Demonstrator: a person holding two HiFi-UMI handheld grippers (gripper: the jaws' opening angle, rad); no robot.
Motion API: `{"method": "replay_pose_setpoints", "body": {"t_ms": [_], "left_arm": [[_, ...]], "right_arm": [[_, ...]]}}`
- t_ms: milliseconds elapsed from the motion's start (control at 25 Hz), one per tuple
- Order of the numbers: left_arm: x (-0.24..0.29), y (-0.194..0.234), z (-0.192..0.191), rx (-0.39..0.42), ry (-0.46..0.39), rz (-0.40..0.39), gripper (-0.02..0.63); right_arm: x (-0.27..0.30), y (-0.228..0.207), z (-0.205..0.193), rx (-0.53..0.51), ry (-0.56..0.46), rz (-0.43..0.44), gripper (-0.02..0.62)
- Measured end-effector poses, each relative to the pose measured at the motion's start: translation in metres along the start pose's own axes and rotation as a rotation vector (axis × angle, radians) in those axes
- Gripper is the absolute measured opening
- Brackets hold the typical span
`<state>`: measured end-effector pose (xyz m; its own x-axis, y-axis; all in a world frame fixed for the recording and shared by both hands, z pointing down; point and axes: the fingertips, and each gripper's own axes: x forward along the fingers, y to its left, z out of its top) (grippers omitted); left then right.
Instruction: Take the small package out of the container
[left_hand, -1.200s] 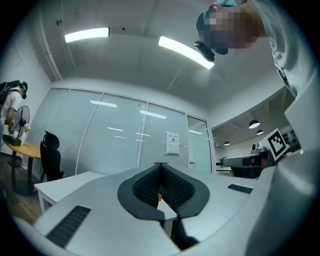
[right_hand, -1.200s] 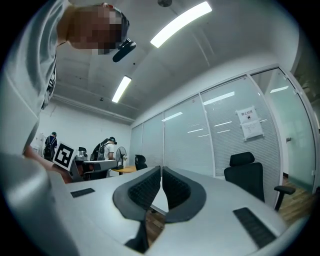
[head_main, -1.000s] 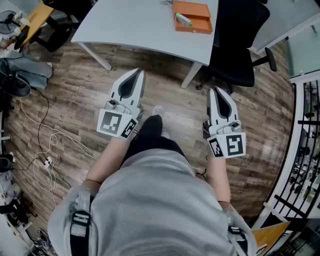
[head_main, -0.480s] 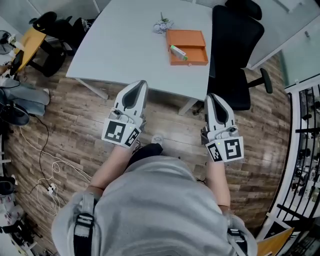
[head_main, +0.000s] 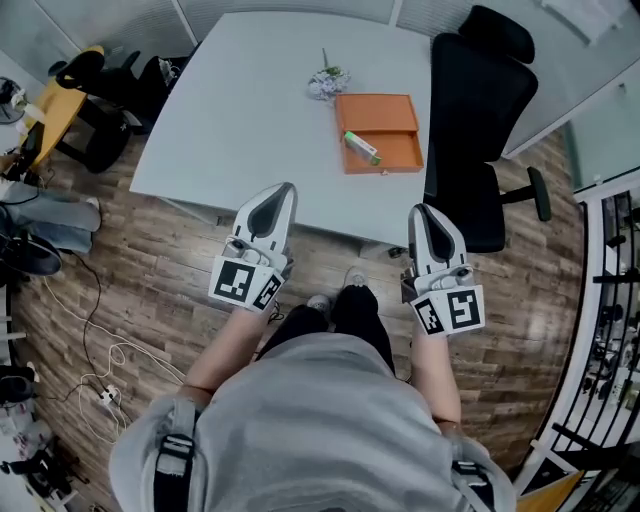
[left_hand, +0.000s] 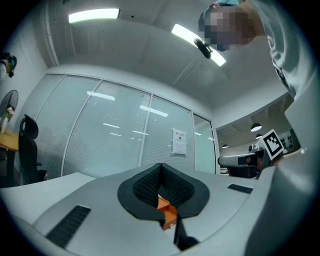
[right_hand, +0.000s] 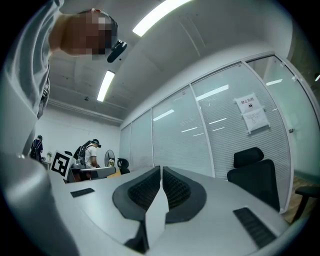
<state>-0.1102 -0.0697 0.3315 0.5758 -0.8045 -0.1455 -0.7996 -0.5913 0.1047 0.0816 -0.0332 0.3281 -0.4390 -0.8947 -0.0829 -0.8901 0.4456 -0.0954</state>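
An orange open container lies on the white table, right of the middle. In it rests a small green-and-white package. My left gripper hovers at the table's near edge, shut and empty. My right gripper hangs just off the near right corner, also shut with nothing held. Both are well short of the container. In the left gripper view the jaws meet, and a slice of the orange container shows below them. The right gripper view shows its jaws closed over bare table.
A black office chair stands at the table's right side, next to the container. A small crumpled bundle lies on the table beyond the container. Cables trail over the wooden floor at left. A metal rack lines the right edge.
The person has stepped toward the table. The table and container have slid down the head view, and both grippers have come from over the floor to the table's near edge, still shut.
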Motion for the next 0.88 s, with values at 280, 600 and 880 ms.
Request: {"method": "replay_pose_setpoints", "body": {"t_ms": [280,600,880], "left_arm": [[0.056,0.026,-0.012,0.004,0.003,0.080,0.020],[0.143,0.038,-0.014,0.025,-0.039,0.157,0.020],[0.193,0.045,-0.032,0.019,-0.012,0.169,0.020]], "right_arm": [[0.063,-0.055,-0.001,0.008,0.003,0.076,0.052],[0.122,-0.135,0.014,0.009,-0.027,0.170,0.052],[0.155,-0.180,0.003,0.043,-0.001,0.174,0.052]]}}
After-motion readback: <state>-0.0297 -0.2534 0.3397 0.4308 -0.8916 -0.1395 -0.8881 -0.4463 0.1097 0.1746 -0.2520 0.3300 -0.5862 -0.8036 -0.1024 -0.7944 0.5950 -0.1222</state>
